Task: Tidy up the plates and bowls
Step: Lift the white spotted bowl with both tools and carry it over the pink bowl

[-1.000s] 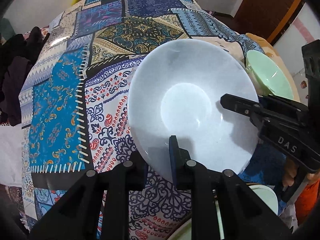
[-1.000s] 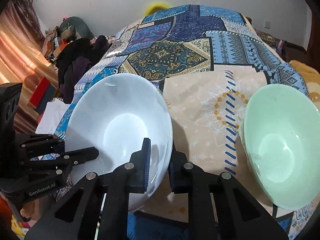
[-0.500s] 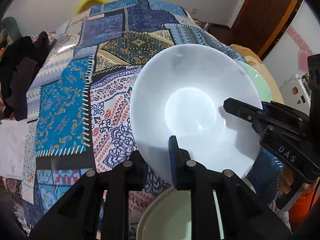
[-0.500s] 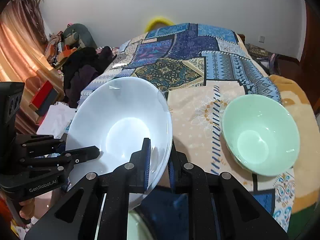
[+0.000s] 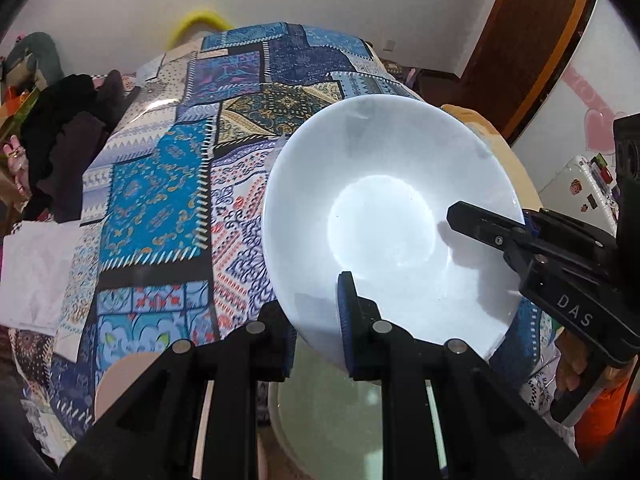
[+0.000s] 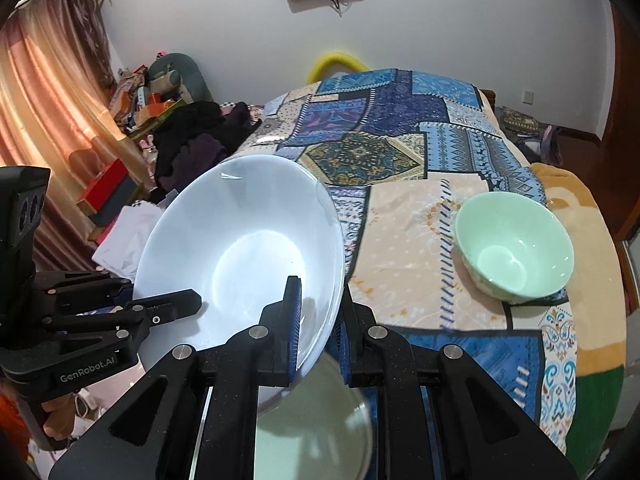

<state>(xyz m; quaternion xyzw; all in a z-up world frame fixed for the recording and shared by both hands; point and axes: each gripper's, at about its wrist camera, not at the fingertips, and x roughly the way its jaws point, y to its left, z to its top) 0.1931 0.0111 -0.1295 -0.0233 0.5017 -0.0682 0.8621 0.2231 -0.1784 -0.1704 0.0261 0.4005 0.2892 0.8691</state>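
Observation:
A large white bowl [image 5: 384,224] hangs tilted above the patchwork bed, held from two sides. My left gripper [image 5: 316,332] is shut on its near rim, one pad inside and one outside. My right gripper [image 6: 318,328] is shut on the opposite rim of the white bowl [image 6: 240,264]. Each gripper also shows in the other's view: the right gripper [image 5: 464,216] reaches in from the right, the left gripper [image 6: 176,306] from the left. A mint green bowl [image 6: 514,252] sits upright on the bed's right side. Under the grippers lies a pale greenish dish [image 6: 320,420], partly hidden.
The patchwork bedspread [image 5: 160,200] fills the middle. Dark clothes [image 6: 192,144] are piled at its left edge, with clutter and a curtain [image 6: 48,128] beyond. A brown door [image 5: 520,52] stands at the right. A round tan disc [image 5: 116,384] lies low on the left.
Both grippers have risen and drawn back from the bed with the white bowl still clamped. The green bowl now looks smaller and farther away, and the pale dish has come into view below.

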